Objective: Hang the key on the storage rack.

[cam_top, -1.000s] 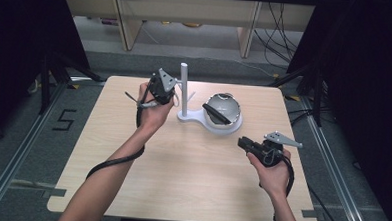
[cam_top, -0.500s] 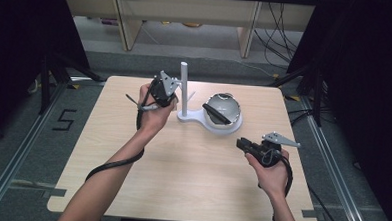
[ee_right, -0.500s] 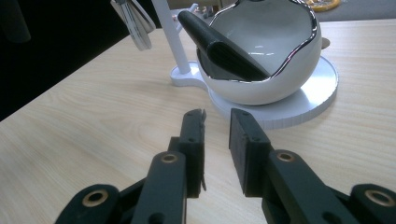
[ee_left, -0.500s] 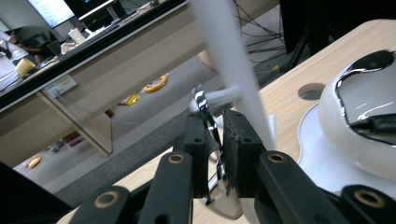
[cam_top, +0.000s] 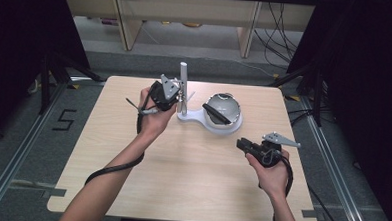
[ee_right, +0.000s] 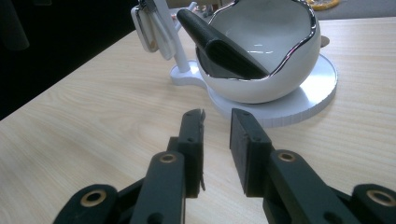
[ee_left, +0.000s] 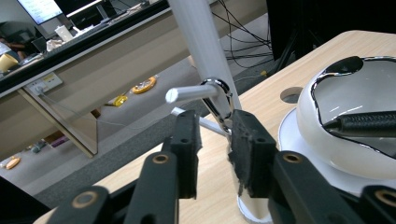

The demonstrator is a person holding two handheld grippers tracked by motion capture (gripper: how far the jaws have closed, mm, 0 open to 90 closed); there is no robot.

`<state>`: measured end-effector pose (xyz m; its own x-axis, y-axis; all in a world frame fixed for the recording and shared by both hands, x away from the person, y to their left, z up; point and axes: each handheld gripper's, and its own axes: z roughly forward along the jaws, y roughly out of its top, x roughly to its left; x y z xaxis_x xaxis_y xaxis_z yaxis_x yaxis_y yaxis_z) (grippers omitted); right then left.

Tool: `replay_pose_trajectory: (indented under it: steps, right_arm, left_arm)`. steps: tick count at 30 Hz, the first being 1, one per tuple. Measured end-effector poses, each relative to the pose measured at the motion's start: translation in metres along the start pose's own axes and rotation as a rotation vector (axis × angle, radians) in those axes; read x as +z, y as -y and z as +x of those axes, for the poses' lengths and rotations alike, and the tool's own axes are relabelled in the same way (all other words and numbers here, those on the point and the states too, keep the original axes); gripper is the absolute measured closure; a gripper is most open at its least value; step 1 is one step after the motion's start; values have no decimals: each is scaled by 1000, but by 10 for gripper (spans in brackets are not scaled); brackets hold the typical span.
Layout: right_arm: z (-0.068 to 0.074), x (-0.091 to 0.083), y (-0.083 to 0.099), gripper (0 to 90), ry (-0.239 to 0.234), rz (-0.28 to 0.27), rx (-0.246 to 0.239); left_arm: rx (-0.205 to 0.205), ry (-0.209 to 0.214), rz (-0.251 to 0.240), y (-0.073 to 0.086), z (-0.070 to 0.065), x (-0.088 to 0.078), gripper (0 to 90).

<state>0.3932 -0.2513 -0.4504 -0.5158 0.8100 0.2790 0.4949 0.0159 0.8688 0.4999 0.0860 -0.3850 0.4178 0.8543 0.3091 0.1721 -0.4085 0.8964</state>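
Nearest, at the table's [cam_top: 130, 187] right front, the right gripper [cam_top: 243, 144] rests in the person's right hand [cam_top: 271, 169], pointing left and slightly away across the bare wood toward the white stand. In the right gripper view its jaws stand apart with only tabletop between them, well short of the stand's round base [ee_right: 308, 88].

Farther in, the white stand [cam_top: 208, 122] sits at the middle of the table's far half. Its flat base carries a white bowl [cam_top: 224, 107] with a wavy chrome rim on the right and an upright white post [cam_top: 183, 87] on the left. A black handle [cam_top: 216, 114] lies across the bowl, its long axis running diagonally from the far left rim down to the near right; in the right gripper view it slopes into the bowl [ee_right: 261, 51] from the upper left.

Beside the post, the left gripper [cam_top: 177, 97], held up in the left hand [cam_top: 153, 118], points right at it. In the left gripper view [ee_left: 212, 149] the jaws are parted by a narrow gap, and a chrome peg [ee_left: 196, 92] sticking out sideways from the post [ee_left: 201, 42] sits just above them. A chrome strip hangs from it near the right jaw; whether the pad touches it I cannot tell.

Beyond the table's far edge lie grey floor, a pale shelf unit [cam_top: 188, 10] and loose black cables [cam_top: 283, 24].
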Motion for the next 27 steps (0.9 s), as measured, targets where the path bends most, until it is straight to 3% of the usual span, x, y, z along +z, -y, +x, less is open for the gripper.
replay_pose_trajectory:
  steps: [7,8,10,12,13,14,16,17,18,19,22,23,24,25,27]
  right_arm:
    - [0,-1,0,744,14,0,-12]
    - [2,-1,1,743,6,5,26]
    - [3,-2,1,741,6,13,42]
    - [-1,-2,1,737,12,6,-5]
    - [-1,-2,1,735,19,4,-4]
    - [1,-3,2,732,10,16,41]
    - [-4,-3,3,724,26,4,-9]
    - [-2,-3,4,719,21,16,37]
    - [-6,-4,4,714,49,20,-13]
    - [-7,-3,5,709,24,10,1]
    - [-10,-2,8,698,39,13,-6]
    - [-8,-3,9,693,50,32,15]
    - [-11,0,10,690,52,12,-27]
    - [-8,-1,12,686,39,32,30]
    - [-12,0,13,677,50,27,-19]
  left_arm:
    - [-34,46,-1,13,5,-13,604]
    - [-37,49,-3,14,6,-15,588]
    - [-42,55,-12,19,8,-22,562]
    - [-44,61,-19,25,11,-30,540]
    - [-46,64,-19,28,12,-33,528]
    - [-50,67,-20,33,14,-37,513]
    - [-56,61,-22,43,19,-46,492]
    - [-59,62,-22,49,22,-50,480]
    - [-65,65,-23,55,25,-54,467]
    - [-64,66,-19,62,28,-58,459]
    - [-79,57,-8,82,34,-69,430]
    - [-83,56,-1,89,36,-73,421]
    - [-89,51,1,98,38,-77,414]
    - [-98,47,5,105,40,-80,406]
    - [-121,39,16,118,41,-86,396]
